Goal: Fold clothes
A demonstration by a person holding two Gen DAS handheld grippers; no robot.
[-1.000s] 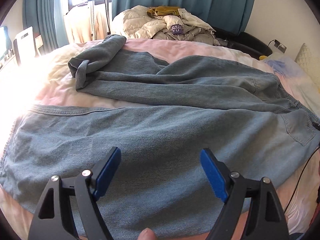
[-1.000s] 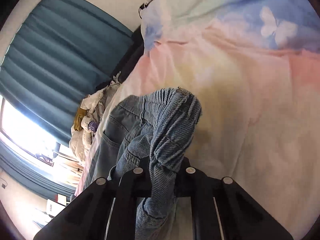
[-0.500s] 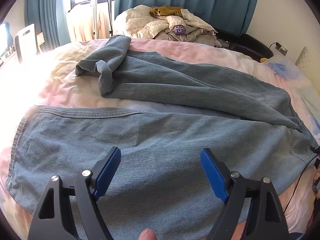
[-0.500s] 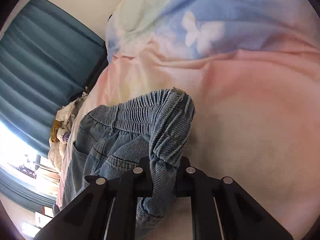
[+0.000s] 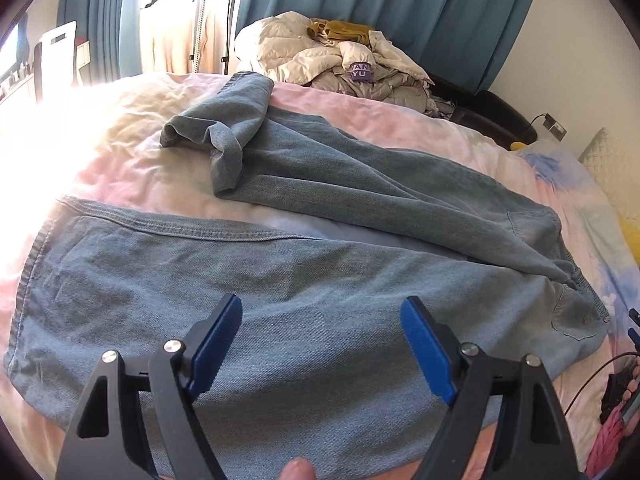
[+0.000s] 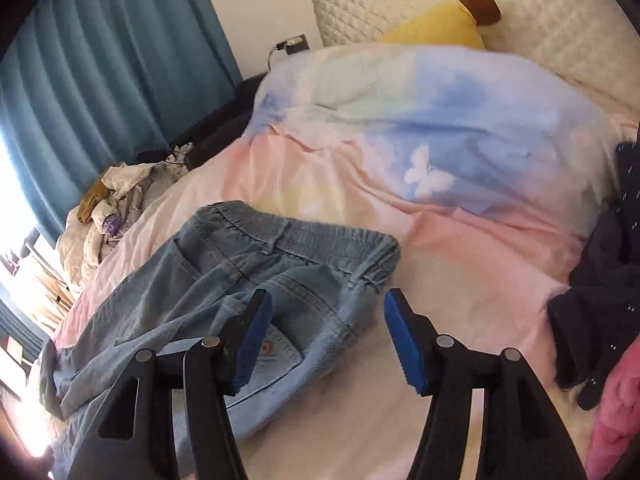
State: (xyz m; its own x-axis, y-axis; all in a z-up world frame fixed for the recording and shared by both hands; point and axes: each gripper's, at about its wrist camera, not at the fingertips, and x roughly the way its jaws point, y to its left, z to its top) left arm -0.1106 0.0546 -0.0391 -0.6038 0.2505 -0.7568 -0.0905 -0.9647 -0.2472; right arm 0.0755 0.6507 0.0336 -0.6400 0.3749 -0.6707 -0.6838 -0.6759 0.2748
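A: Where are the jeans [image 5: 320, 312]?

B: Spread across the bed [image 5: 400, 124], on its pink and blue cover. One leg lies flat and wide just beyond the left claw [image 5: 322, 326]; the other leg runs behind it, farther from the claw, with its cuff end bunched and folded over itself.

A: Is the left claw holding anything?

B: No. Its blue pads [image 5: 218, 342] stand wide apart above the near leg, with nothing between them.

A: And the right claw [image 6: 326, 334]?

B: Also spread apart, holding nothing. The jeans' elastic waistband [image 6: 304, 236] lies on the bed just beyond it, and a back pocket shows beside its left pad. The denim there is rumpled.

A: What else is around the jeans?

B: Behind them, against teal curtains [image 5: 400, 8], a heap of pale quilted bedding [image 5: 340, 60]. To the right of the waistband, dark clothing [image 6: 600, 300] and something pink [image 6: 620, 408]. Past the waistband, a yellow item [image 6: 436, 26] rests on a white quilted pillow [image 6: 540, 20].
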